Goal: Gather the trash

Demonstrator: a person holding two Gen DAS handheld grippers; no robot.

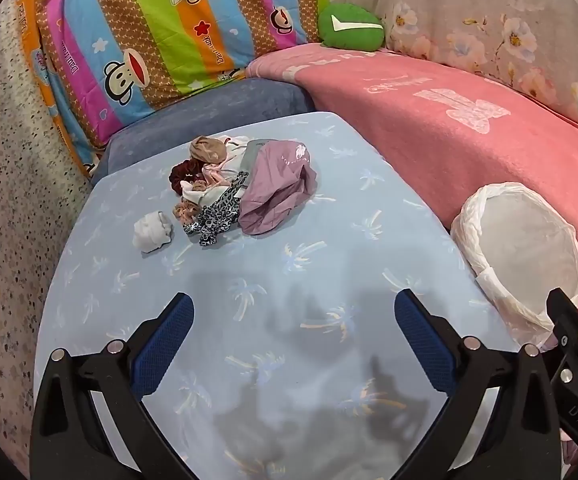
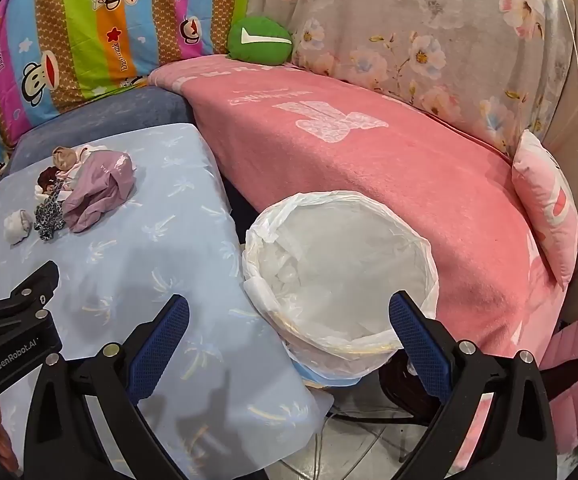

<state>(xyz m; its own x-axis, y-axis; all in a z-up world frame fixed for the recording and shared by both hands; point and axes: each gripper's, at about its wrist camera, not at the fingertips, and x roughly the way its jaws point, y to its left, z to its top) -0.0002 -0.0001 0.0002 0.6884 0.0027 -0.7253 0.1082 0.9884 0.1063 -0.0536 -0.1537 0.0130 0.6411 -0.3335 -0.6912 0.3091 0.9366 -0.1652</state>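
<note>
A pile of small cloth items lies on the light blue table (image 1: 329, 200): a mauve pouch (image 1: 277, 188), a leopard-print scrunchie (image 1: 215, 216), a dark red scrunchie (image 1: 183, 174), a tan one (image 1: 207, 150) and a white wad (image 1: 153, 230). The pile also shows in the right wrist view (image 2: 89, 188). A bin lined with a white bag (image 1: 525, 256) stands at the table's right edge, close below my right gripper (image 2: 289, 328). My left gripper (image 1: 293, 328) is open and empty above the table, short of the pile. My right gripper is open and empty.
A pink blanket (image 2: 369, 168) covers the sofa behind the bin. A green cushion (image 1: 349, 26), a striped monkey-print quilt (image 1: 149, 32) and a floral cover (image 2: 429, 40) lie at the back. A pink pillow (image 2: 549, 208) is at the right. Tiled floor (image 2: 349, 452) shows below the bin.
</note>
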